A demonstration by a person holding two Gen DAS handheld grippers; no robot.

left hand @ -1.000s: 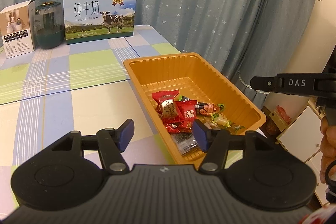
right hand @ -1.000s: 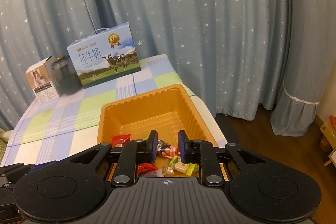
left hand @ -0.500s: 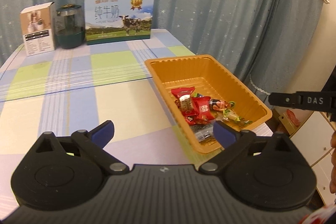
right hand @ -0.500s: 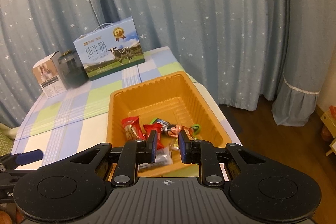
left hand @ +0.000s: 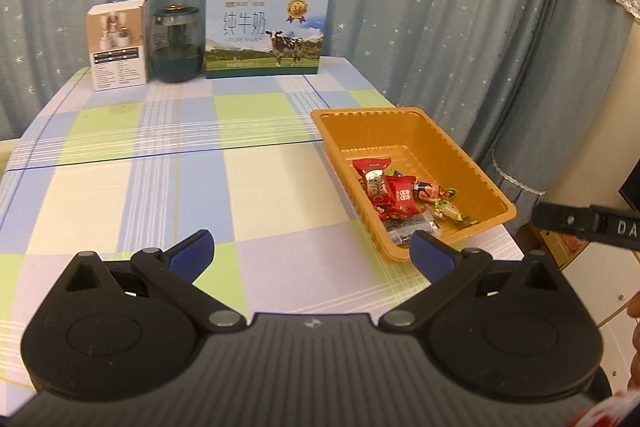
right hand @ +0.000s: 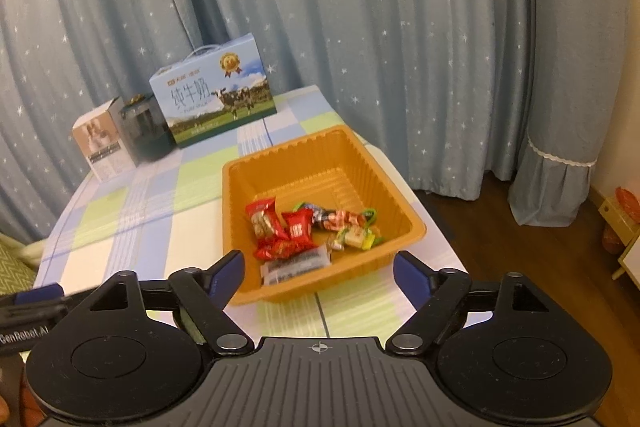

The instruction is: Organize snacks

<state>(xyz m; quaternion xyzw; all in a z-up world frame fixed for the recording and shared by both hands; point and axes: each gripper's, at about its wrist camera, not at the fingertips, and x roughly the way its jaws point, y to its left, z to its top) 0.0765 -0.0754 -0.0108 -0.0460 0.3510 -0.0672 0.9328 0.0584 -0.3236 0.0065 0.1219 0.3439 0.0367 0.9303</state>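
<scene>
An orange plastic tray (left hand: 496, 201) (right hand: 404, 203) sits at the table's right edge. Inside it lies a heap of wrapped snacks (left hand: 394, 191) (right hand: 298, 227): red packets, a clear dark-striped packet and small colourful candies. My left gripper (left hand: 310, 251) hangs wide open above the bare checked tablecloth, short of the tray's near left corner, with nothing between its blue fingers. My right gripper (right hand: 318, 275) is opening its jaws in front of the tray's near rim, holding nothing. The right gripper's finger shows at the right edge of the left wrist view.
At the table's far end stand a blue milk carton box (left hand: 264, 33) (right hand: 214, 97), a dark green jar (left hand: 175, 45) and a small white box (left hand: 117, 45). Starred blue curtains hang behind. Wooden floor and a low cabinet (right hand: 628, 247) lie to the right.
Both grippers have drawn back and up from the tray. The left jaws went from half spread to wide. The right jaws went from shut to wide apart.
</scene>
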